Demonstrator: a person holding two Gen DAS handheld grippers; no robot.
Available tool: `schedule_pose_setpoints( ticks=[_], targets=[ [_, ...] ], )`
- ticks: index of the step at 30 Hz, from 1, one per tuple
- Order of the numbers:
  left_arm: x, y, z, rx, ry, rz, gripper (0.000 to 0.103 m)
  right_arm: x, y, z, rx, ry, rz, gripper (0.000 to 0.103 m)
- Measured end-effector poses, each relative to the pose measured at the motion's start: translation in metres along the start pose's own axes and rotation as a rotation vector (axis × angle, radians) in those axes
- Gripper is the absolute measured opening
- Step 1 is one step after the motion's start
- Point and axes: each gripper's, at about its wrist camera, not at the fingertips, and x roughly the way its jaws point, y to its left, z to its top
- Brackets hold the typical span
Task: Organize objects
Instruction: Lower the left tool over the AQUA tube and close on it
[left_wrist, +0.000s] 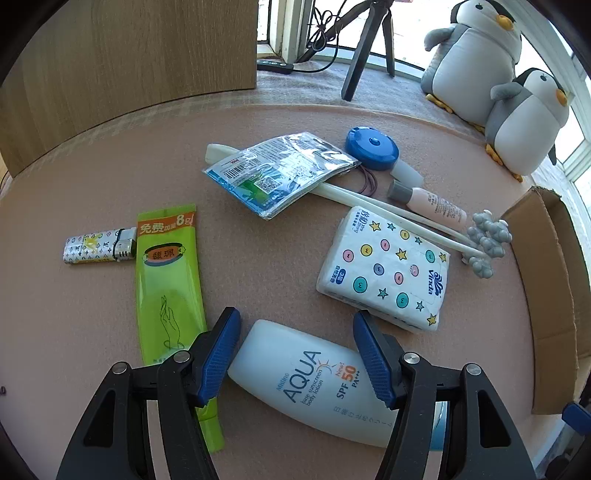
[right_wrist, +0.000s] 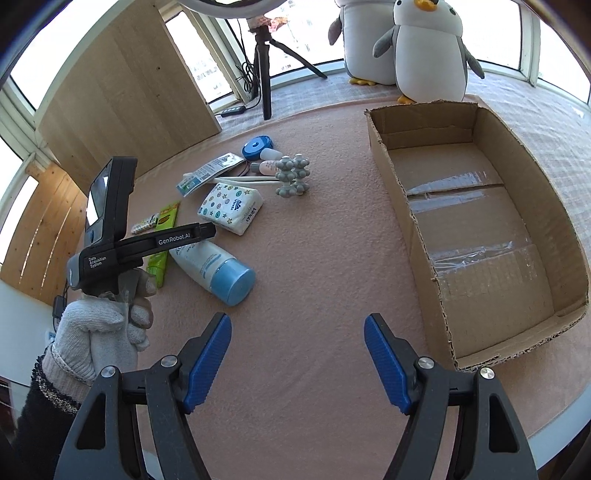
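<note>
My left gripper (left_wrist: 297, 356) is open, its blue pads on either side of a white AQUA sunscreen bottle (left_wrist: 314, 380) lying on the pink mat; I cannot tell whether they touch it. In the right wrist view the same bottle (right_wrist: 212, 264) shows its blue cap, under the left gripper held by a gloved hand (right_wrist: 103, 321). My right gripper (right_wrist: 297, 360) is open over bare mat, left of an empty cardboard box (right_wrist: 476, 229). Also on the mat: a green sachet (left_wrist: 168, 284), a lighter (left_wrist: 99, 247), a foil pouch (left_wrist: 280, 173), a tissue pack (left_wrist: 384, 269).
A blue round tape measure (left_wrist: 371, 147), a small pink bottle (left_wrist: 430, 203) and a grey-headed massage roller (left_wrist: 484, 240) lie at the back right. Two plush penguins (right_wrist: 428, 51), a tripod (right_wrist: 264, 66) and a wooden panel (right_wrist: 122, 88) stand beyond the mat.
</note>
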Motion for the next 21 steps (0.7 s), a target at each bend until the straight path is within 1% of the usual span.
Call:
schedule_pose_setpoints(
  ticks=[9, 14, 16, 18, 21],
  targets=[
    [-0.007, -0.014, -0.028, 0.052, -0.024, -0.024, 0.067, 0.005, -0.002, 0.0, 0.009, 0.011, 0.014, 0.071],
    [-0.015, -0.023, -0.047, 0.119, -0.044, -0.013, 0.068, 0.011, 0.002, 0.001, -0.001, 0.026, 0.031, 0.071],
    [-0.018, -0.024, -0.053, 0.13, -0.049, -0.018, 0.068, 0.013, 0.003, 0.0, -0.006, 0.032, 0.039, 0.071],
    [-0.021, -0.022, -0.055, 0.115, -0.05, -0.024, 0.068, 0.017, 0.005, 0.001, -0.012, 0.041, 0.048, 0.071],
    [-0.032, -0.011, -0.057, 0.057, -0.064, -0.029, 0.068, 0.021, 0.007, 0.002, -0.026, 0.053, 0.07, 0.071]
  ],
)
